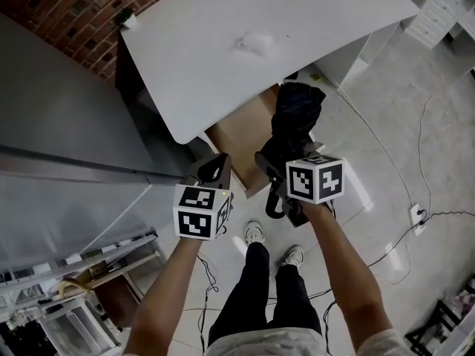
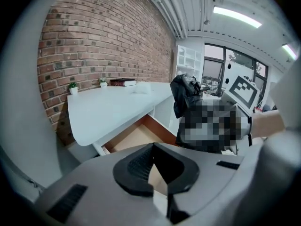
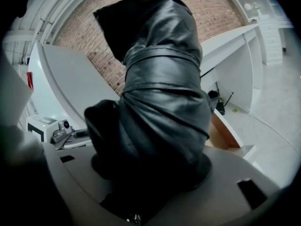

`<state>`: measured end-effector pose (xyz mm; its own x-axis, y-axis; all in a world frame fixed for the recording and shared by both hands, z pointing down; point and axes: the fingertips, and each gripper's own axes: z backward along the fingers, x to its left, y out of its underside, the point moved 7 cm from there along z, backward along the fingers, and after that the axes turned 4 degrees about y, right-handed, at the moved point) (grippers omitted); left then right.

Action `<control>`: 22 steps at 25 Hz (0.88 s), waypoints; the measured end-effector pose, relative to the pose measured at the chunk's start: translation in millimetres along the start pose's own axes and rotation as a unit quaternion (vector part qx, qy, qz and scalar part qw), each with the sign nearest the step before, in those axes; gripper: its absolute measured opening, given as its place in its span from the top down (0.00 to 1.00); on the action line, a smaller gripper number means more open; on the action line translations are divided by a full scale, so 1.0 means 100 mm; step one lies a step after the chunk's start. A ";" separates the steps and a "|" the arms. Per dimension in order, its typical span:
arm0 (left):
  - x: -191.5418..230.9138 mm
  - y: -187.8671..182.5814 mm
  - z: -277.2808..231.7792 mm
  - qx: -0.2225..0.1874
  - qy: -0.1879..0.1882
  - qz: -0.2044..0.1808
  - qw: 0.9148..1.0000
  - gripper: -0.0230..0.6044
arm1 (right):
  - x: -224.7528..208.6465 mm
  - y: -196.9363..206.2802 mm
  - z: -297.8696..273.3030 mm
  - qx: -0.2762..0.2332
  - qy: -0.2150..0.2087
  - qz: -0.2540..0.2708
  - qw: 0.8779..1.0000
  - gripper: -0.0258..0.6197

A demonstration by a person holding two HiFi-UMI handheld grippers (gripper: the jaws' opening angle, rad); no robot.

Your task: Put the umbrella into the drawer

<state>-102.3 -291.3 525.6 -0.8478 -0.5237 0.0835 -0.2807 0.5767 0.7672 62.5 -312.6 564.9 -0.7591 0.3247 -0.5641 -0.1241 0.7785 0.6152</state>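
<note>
Black umbrella, apparently in hand-held gripper

The left forearm and the right forearm are stretched forward, side by side. The left gripper is held with its jaws together, nothing between them. The right gripper is clamped on the umbrella.

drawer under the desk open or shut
Open: the drawer is pulled out from under the desk, its brown inside showing.
</note>
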 end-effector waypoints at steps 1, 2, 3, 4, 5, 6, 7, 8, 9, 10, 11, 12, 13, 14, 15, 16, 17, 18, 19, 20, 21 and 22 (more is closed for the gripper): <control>0.03 0.03 -0.02 0.002 0.002 0.000 1.000 0.97 | -0.01 0.01 -0.06 0.001 -0.003 -0.009 1.000 0.59; 0.05 0.05 -0.04 0.002 0.003 0.000 1.000 0.97 | -0.03 0.02 -0.12 0.002 -0.005 -0.017 1.000 0.59; 0.08 0.06 -0.06 0.002 0.004 0.001 1.000 0.97 | -0.05 0.02 -0.18 0.002 -0.005 -0.024 1.000 0.59; 0.10 0.07 -0.08 0.002 0.005 0.001 1.000 0.97 | -0.07 0.02 -0.23 0.003 -0.004 -0.029 1.000 0.59; 0.13 0.09 -0.10 0.003 0.007 0.001 1.000 0.97 | -0.10 0.03 -0.28 0.005 -0.003 -0.033 0.999 0.59; 0.15 0.10 -0.12 0.004 0.008 0.000 1.000 0.97 | -0.12 0.04 -0.34 0.007 -0.005 -0.039 0.999 0.59; 0.17 0.11 -0.15 0.005 0.010 0.000 1.000 0.97 | -0.14 0.06 -0.40 0.010 -0.008 -0.045 0.999 0.59; 0.18 0.13 -0.17 0.005 0.012 -0.001 1.000 0.97 | -0.16 0.08 -0.44 0.013 -0.009 -0.051 0.999 0.59; 0.19 0.15 -0.20 0.006 0.014 -0.001 1.000 0.97 | -0.18 0.10 -0.49 0.016 -0.009 -0.057 0.998 0.59; 0.20 0.16 -0.23 0.007 0.016 0.000 1.000 0.97 | -0.20 0.11 -0.53 0.019 -0.010 -0.064 0.998 0.59; 0.20 0.18 -0.25 0.008 0.019 0.000 1.000 0.97 | -0.22 0.12 -0.57 0.023 -0.011 -0.072 0.997 0.59; 0.22 0.19 -0.28 0.010 0.021 0.000 1.000 0.97 | -0.24 0.12 -0.62 0.030 -0.013 -0.079 0.996 0.59; 0.23 0.20 -0.31 0.011 0.023 0.000 1.000 0.97 | -0.26 0.13 -0.67 0.037 -0.014 -0.086 0.996 0.59; 0.25 0.21 -0.34 0.012 0.024 0.001 1.000 0.97 | -0.28 0.13 -0.72 0.045 -0.016 -0.093 0.995 0.59; 0.27 0.22 -0.36 0.013 0.026 0.002 1.000 0.97 | -0.30 0.13 -0.77 0.051 -0.019 -0.102 0.993 0.59; 0.29 0.22 -0.38 0.013 0.027 0.004 1.000 0.97 | -0.32 0.13 -0.81 0.057 -0.020 -0.111 0.992 0.59; 0.30 0.22 -0.41 0.014 0.029 0.004 0.999 0.97 | -0.34 0.13 -0.85 0.062 -0.020 -0.120 0.991 0.59; 0.32 0.23 -0.43 0.015 0.031 0.004 0.999 0.97 | -0.36 0.14 -0.89 0.066 -0.020 -0.129 0.989 0.59; 0.33 0.24 -0.45 0.016 0.033 0.003 0.999 0.97 | -0.38 0.16 -0.93 0.069 -0.019 -0.135 0.988 0.59; 0.34 0.25 -0.46 0.018 0.036 0.002 0.999 0.97 | -0.40 0.17 -0.97 0.074 -0.019 -0.141 0.987 0.59; 0.35 0.27 -0.48 0.021 0.037 0.002 0.999 0.97 | -0.41 0.19 -1.01 0.080 -0.018 -0.144 0.986 0.59; 0.36 0.28 -0.49 0.023 0.039 0.002 0.999 0.97 | -0.43 0.21 -1.06 0.088 -0.016 -0.146 0.985 0.59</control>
<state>-118.8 -324.4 581.1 -0.8126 -0.5665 0.1373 -0.2988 0.6071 0.7363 24.9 -367.1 660.0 -0.6870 0.0872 -0.7214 -0.2201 0.9212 0.3209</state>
